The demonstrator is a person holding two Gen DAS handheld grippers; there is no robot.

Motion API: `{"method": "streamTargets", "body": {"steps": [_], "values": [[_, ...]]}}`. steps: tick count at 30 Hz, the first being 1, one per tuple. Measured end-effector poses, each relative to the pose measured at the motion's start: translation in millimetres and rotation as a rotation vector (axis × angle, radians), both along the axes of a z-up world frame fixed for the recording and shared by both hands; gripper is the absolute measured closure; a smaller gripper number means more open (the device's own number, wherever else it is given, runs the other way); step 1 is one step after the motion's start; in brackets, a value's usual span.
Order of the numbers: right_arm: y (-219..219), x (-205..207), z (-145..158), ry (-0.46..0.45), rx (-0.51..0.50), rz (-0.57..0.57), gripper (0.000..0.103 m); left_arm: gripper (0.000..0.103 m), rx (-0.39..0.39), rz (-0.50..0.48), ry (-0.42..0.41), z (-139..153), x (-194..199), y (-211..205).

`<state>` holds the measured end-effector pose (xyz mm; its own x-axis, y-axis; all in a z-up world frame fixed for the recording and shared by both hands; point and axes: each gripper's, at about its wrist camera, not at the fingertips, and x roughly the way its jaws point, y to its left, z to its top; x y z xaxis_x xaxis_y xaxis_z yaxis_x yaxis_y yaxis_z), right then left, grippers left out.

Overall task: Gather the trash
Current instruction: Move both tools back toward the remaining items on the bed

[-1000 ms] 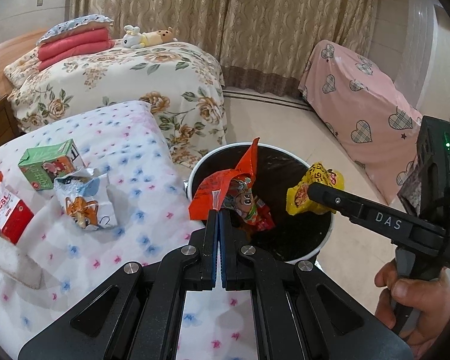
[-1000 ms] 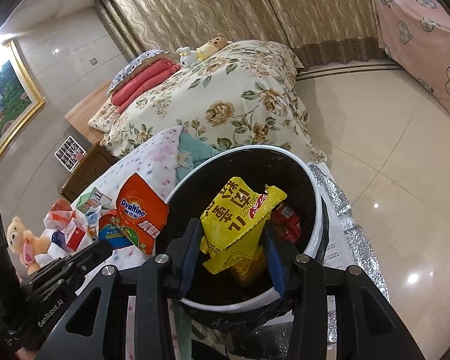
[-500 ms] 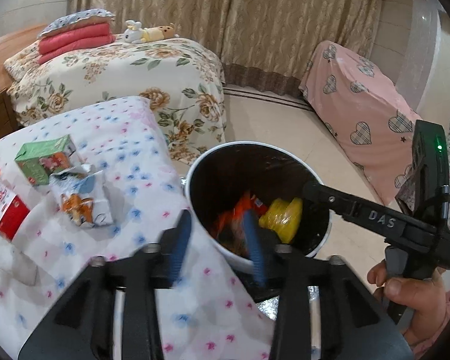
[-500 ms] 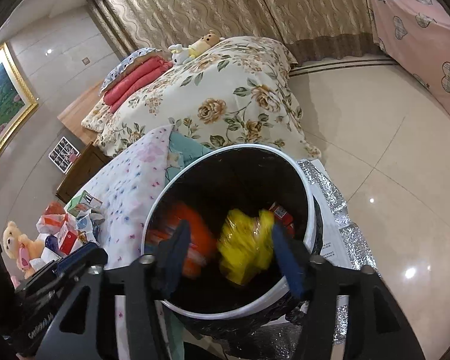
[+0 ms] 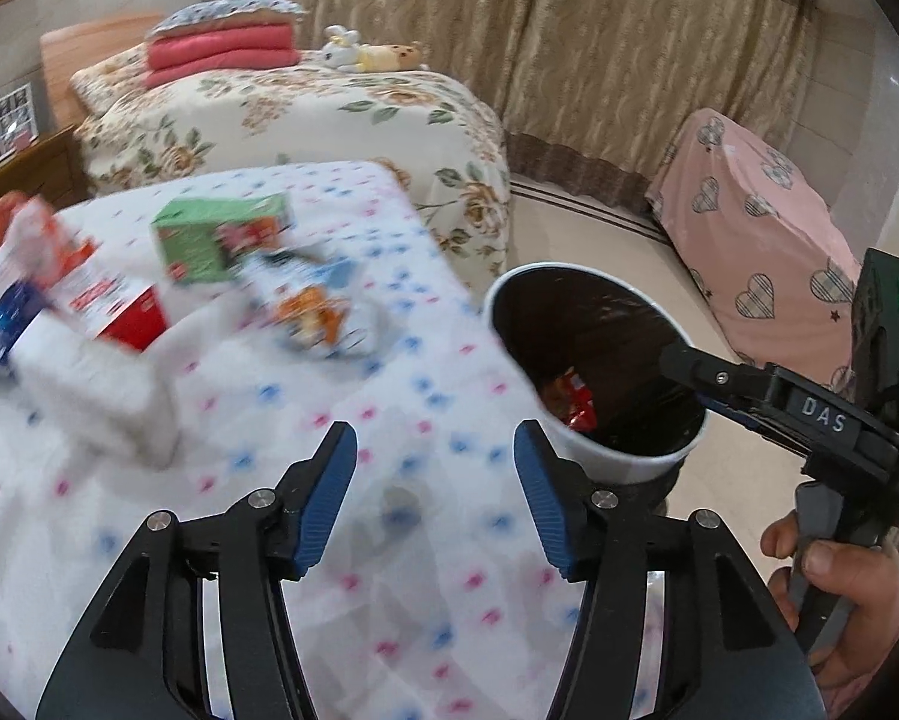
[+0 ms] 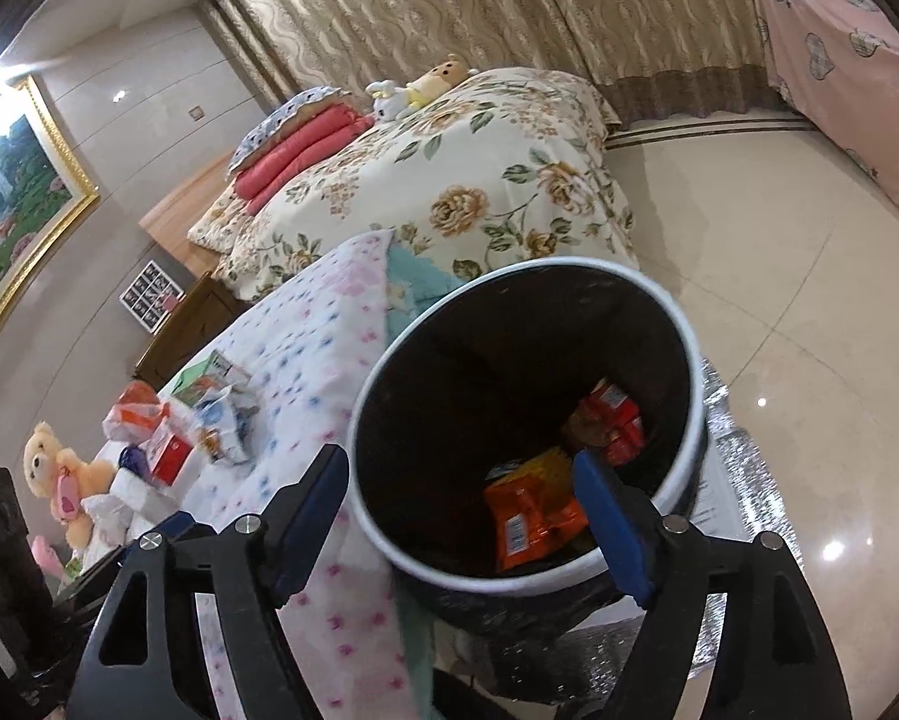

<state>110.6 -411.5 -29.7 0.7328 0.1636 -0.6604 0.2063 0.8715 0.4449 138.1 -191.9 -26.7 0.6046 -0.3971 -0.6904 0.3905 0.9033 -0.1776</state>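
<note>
The white-rimmed trash bin (image 5: 617,462) (image 6: 686,360) with a black liner stands beside the bed. Orange and red wrappers (image 6: 530,510) lie at its bottom; a red one shows in the left wrist view (image 5: 572,402). My left gripper (image 5: 434,456) is open and empty over the dotted bedspread (image 5: 329,420), left of the bin. My right gripper (image 6: 461,486) is open and empty over the bin's near rim; it also shows in the left wrist view (image 5: 677,360). On the bedspread lie a green carton (image 5: 209,234), a crumpled blue-orange wrapper (image 5: 311,306) and a red-white box (image 5: 113,306).
A floral-covered bed (image 5: 305,108) with red pillows stands behind. A pink heart-patterned covered piece (image 5: 761,228) is at the right. A teddy bear (image 6: 59,480) sits at the bedspread's far end. Silver foil (image 6: 743,480) lies under the bin on the tiled floor.
Both grippers opened and let their wrappers drop into the bin. The left gripper has swung left, from over the bin to over the bedspread. The right gripper stays over the bin.
</note>
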Motion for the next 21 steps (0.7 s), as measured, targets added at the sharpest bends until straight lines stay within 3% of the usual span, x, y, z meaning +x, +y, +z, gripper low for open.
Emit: {"method": "streamTargets", "body": {"steps": [21], "values": [[105, 4, 8, -0.024, 0.002, 0.216, 0.020, 0.046, -0.050, 0.266, 0.031, -13, -23, 138]]}}
